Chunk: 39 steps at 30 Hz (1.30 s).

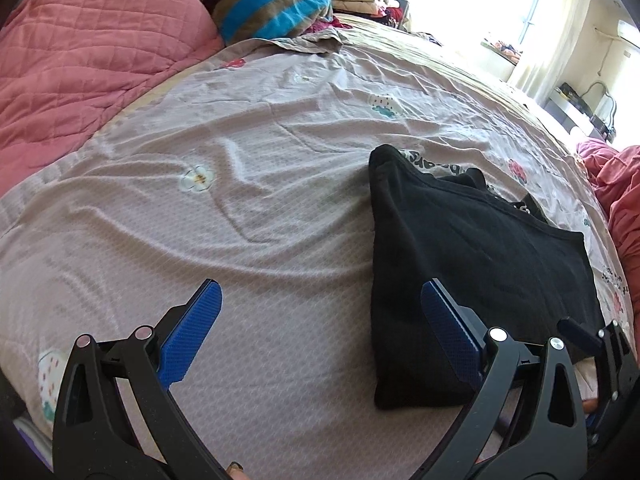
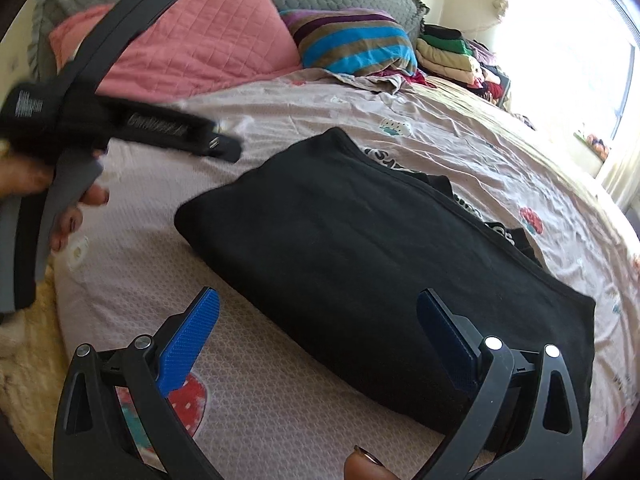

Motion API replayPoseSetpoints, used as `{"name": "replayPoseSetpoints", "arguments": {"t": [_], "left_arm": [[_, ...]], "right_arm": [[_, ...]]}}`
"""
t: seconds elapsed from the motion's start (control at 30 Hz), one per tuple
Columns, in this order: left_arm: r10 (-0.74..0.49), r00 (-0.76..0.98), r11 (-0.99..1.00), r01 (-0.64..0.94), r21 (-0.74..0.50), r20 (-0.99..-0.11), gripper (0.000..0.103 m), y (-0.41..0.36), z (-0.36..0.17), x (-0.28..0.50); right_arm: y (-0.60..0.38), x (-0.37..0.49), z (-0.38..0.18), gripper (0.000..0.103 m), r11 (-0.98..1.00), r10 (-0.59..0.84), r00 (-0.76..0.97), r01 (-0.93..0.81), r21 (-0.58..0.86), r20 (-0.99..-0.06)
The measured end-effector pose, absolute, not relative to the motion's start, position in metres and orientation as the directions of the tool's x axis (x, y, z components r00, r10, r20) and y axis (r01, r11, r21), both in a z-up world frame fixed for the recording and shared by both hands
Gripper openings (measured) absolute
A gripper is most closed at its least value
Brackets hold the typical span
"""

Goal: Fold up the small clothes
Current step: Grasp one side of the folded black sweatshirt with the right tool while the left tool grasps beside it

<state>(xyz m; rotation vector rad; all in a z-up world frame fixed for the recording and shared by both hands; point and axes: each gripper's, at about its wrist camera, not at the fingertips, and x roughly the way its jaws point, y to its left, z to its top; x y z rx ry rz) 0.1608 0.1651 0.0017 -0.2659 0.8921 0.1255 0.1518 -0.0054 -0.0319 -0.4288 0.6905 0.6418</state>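
Currently, garment: a black knit cotton-looking garment [image 2: 360,248], already doubled over into a rough rectangle, lies flat on the pale mauve printed bedsheet [image 1: 248,208], toward the near edge of the bed and well apart from the pillows at the head.
Left gripper: the black hand-held left gripper with blue textured pads [image 1: 320,336] hangs over the sheet with its jaws wide apart and nothing between them; its right finger sits just over the garment's left folded edge.
Right gripper: the matching right gripper [image 2: 318,336] is likewise spread wide and empty, straddling the garment's near edge; whether either pad touches the cloth I cannot tell.
Weight: judged light; a small limp piece that one pinch should lift.
Stiffness: soft and floppy, so it will likely sag and unfold if raised by a single point.
Grip surface: matte knit, not slippery; the ribbed pads should bite well.
Fragility: none to speak of, though a pinch may also catch the loose bedsheet beneath.
Where to hold: probably the two near corners, or the thick folded edge on the left, pinching all layers together.
Loose part: a strap or hem end sticks out at the far right edge and may need tucking.
Surroundings: a pink quilted pillow [image 2: 208,40] and a striped cushion [image 2: 352,40] rest at the head of the bed.
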Motion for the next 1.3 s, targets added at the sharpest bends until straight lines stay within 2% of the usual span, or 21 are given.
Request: {"name": "replayPoseSetpoints", "arguments": {"t": [0.27,0.63,0.83,0.9,0.93,1.0,1.07,1.17,1.3], "left_arm": [[-0.019,0.595,0.963,-0.206,-0.175,-0.803,0.093,0.160,-0.009,0.186],[-0.033,0.584,0.960,-0.207,-0.188,-0.811,0.093,0.164,-0.019,0.215],[-0.055,0.561,0.953,-0.217,-0.211,-0.826,0.093,0.167,-0.030,0.230],[-0.065,0.555,0.950,-0.219,-0.221,-0.830,0.093,0.167,-0.033,0.234],[-0.068,0.551,0.949,-0.221,-0.224,-0.831,0.093,0.167,-0.035,0.236],[-0.072,0.549,0.949,-0.220,-0.227,-0.833,0.093,0.167,-0.035,0.239],[-0.078,0.545,0.947,-0.220,-0.233,-0.834,0.093,0.167,-0.034,0.241],[-0.095,0.544,0.946,-0.212,-0.246,-0.833,0.093,0.165,-0.032,0.243],[-0.117,0.543,0.945,-0.197,-0.261,-0.832,0.093,0.161,-0.029,0.246]], "right_arm": [[0.029,0.154,-0.055,0.098,0.671,0.321,0.645,-0.672,-0.315,-0.693],[0.053,0.181,-0.063,0.098,0.661,0.297,0.657,-0.665,-0.347,-0.693],[0.059,0.193,-0.068,0.097,0.664,0.286,0.691,-0.642,-0.383,-0.663],[0.058,0.197,-0.068,0.091,0.669,0.285,0.703,-0.632,-0.390,-0.652],[0.058,0.198,-0.067,0.074,0.671,0.288,0.706,-0.631,-0.390,-0.647],[0.056,0.197,-0.065,0.067,0.670,0.300,0.710,-0.632,-0.389,-0.637],[0.055,0.191,-0.061,0.047,0.663,0.321,0.726,-0.631,-0.403,-0.608],[0.054,0.183,-0.056,0.028,0.656,0.335,0.753,-0.618,-0.433,-0.566],[0.049,0.180,-0.054,0.022,0.664,0.336,0.774,-0.599,-0.449,-0.536]]}}
